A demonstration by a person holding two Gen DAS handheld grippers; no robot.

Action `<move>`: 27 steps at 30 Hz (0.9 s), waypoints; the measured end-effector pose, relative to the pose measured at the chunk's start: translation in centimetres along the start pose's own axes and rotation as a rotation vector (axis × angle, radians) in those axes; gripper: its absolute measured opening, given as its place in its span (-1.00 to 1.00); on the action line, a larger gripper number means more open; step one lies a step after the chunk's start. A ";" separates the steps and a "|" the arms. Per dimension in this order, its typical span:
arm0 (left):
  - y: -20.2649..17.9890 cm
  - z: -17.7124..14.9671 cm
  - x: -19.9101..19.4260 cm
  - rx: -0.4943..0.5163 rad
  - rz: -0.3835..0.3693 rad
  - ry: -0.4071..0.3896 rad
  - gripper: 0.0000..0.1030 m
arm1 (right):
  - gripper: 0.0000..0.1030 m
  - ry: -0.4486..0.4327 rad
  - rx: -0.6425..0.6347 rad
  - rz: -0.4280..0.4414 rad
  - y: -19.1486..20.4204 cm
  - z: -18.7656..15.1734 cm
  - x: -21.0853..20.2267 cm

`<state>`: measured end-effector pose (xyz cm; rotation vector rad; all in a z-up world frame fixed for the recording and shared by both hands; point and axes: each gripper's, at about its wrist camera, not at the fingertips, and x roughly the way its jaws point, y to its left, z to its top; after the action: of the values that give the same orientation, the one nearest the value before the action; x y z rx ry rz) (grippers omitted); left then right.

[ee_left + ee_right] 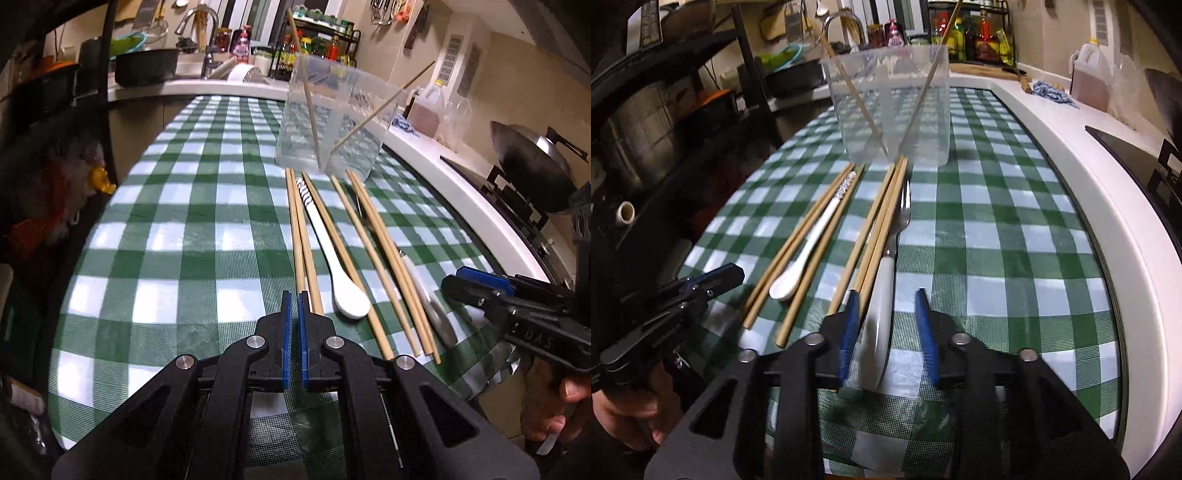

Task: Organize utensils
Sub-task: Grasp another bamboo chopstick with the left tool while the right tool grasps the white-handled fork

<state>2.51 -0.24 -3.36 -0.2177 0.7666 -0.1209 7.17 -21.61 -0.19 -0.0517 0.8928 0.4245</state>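
On the green checked tablecloth (166, 236) lie several wooden chopsticks (373, 251), a white spoon (349, 299) and a white-handled fork (882, 280). Behind them stands a clear plastic container (332, 122) with two chopsticks leaning inside. My left gripper (295, 294) is shut just over the near ends of the leftmost chopstick pair (301, 240); I see nothing clamped between its pads. My right gripper (886, 293) is open and straddles the fork's handle, its pads clear of it. The same gripper shows in the left wrist view as the right gripper (456, 286), low over the handle.
A white counter edge (1108, 206) borders the table on the right, with a stove and wok (532, 162) beyond. An oil jug (1089, 74), a spice rack (975, 37) and a sink with faucet (199, 26) stand behind. A hand (554, 417) holds the right gripper.
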 end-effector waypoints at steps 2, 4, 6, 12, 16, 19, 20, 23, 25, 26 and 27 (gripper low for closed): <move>0.0 -0.3 0.3 -0.003 -0.003 0.009 -0.93 | -0.24 0.027 0.003 0.001 0.0 -0.3 0.5; -0.3 -0.3 0.3 0.006 -0.005 0.005 -0.93 | -0.24 0.045 0.006 0.009 0.0 -0.5 0.9; -0.6 -0.3 0.3 0.019 -0.003 0.003 -0.93 | -0.25 0.059 -0.003 0.006 0.2 -0.6 1.3; -0.6 -0.4 0.7 0.023 0.009 0.019 -0.93 | -0.26 0.073 -0.016 -0.002 0.4 -0.9 1.7; -0.8 -0.4 0.7 0.028 0.005 0.017 -0.93 | -0.29 0.076 0.020 0.013 -0.1 -0.9 1.6; -1.1 -0.5 0.9 0.044 0.014 0.020 -0.92 | -0.29 0.083 0.001 -0.010 0.0 -0.9 1.9; -1.2 -0.5 0.9 0.049 0.018 0.018 -0.92 | -0.30 0.087 -0.011 -0.018 0.2 -0.9 2.0; -1.7 -0.7 1.0 0.081 0.036 0.012 -0.92 | -0.31 0.082 -0.044 -0.046 0.7 -1.1 2.1; -1.9 -0.7 0.9 0.087 0.041 0.009 -0.92 | -0.39 0.080 -0.051 -0.056 0.7 -1.1 2.1; -1.9 -0.7 0.9 0.090 0.044 0.007 -0.92 | -0.47 0.080 -0.050 -0.058 0.6 -1.1 2.1; -2.0 -0.7 0.9 0.093 0.047 0.006 -0.92 | -0.55 0.079 -0.046 -0.063 0.5 -1.1 2.1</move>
<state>2.59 -2.43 -4.03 -0.1107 0.7697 -0.1123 7.29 -20.67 -2.38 -0.1394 0.9567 0.3862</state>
